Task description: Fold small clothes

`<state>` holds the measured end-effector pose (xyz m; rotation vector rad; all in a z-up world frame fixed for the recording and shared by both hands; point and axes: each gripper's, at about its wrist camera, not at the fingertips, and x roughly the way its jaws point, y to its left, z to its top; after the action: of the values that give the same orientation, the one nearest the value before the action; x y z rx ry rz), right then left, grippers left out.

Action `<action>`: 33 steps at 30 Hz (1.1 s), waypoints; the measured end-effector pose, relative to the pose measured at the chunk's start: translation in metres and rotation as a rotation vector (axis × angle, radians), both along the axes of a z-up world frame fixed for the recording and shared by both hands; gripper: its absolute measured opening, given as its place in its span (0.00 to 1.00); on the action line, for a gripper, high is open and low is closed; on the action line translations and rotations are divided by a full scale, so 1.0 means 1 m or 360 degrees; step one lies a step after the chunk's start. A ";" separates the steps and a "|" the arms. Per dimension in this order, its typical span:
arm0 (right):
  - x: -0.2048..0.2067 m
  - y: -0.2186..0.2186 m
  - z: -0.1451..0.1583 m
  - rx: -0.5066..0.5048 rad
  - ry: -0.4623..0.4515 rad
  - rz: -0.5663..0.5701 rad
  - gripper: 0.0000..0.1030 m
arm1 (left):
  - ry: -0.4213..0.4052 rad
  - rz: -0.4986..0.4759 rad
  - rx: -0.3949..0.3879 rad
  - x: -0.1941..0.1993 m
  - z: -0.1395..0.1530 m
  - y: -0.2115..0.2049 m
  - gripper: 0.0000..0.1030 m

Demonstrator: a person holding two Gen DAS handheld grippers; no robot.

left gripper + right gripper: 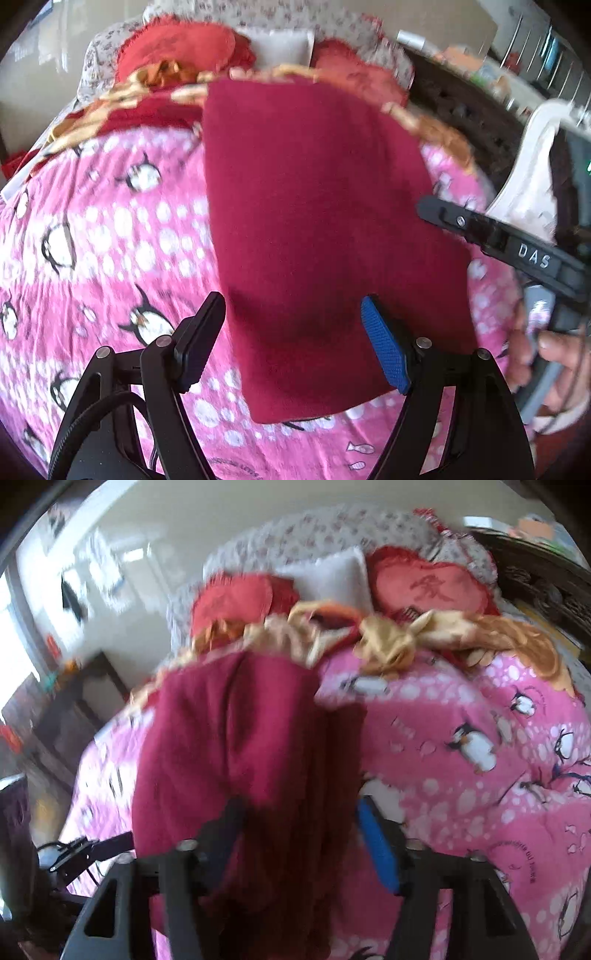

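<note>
A dark red cloth lies flat as a long rectangle on the pink penguin blanket. My left gripper is open above its near end, one finger off the cloth's left edge and the blue pad over the cloth. The right gripper's finger shows at the cloth's right edge. In the right wrist view the red cloth fills the gap of my right gripper, whose jaws stand wide apart; the cloth looks bunched there, and the frame is blurred.
Red heart cushions, a white pillow and a crumpled orange cloth lie at the head of the bed. A dark carved headboard and a white plastic chair stand to the right. A dark cabinet stands left.
</note>
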<state>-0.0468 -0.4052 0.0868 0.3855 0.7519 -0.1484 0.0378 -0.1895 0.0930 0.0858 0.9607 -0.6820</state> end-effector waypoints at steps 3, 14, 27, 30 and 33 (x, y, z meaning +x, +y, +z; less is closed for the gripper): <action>-0.004 -0.012 0.004 0.0066 -0.0104 0.0006 0.84 | -0.0026 0.0000 -0.0084 0.012 0.010 0.009 0.76; 0.033 -0.012 -0.031 0.0236 -0.0035 0.0170 0.89 | 0.0247 -0.0095 -0.0295 0.045 -0.034 -0.002 0.82; 0.007 0.017 0.005 0.0377 -0.0050 0.0231 0.47 | 0.0295 -0.0204 -0.0317 0.017 0.005 0.025 0.51; -0.008 0.036 0.018 0.0412 0.0004 0.0296 0.47 | 0.0342 -0.0220 -0.0275 0.000 0.016 0.048 0.52; -0.024 0.061 0.016 0.0439 0.0092 0.0362 0.47 | 0.0407 -0.0198 -0.0193 -0.020 0.020 0.073 0.52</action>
<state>-0.0710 -0.3445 0.1024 0.5558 0.8702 0.1606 0.0174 -0.1161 0.1132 -0.0505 1.1635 -0.8794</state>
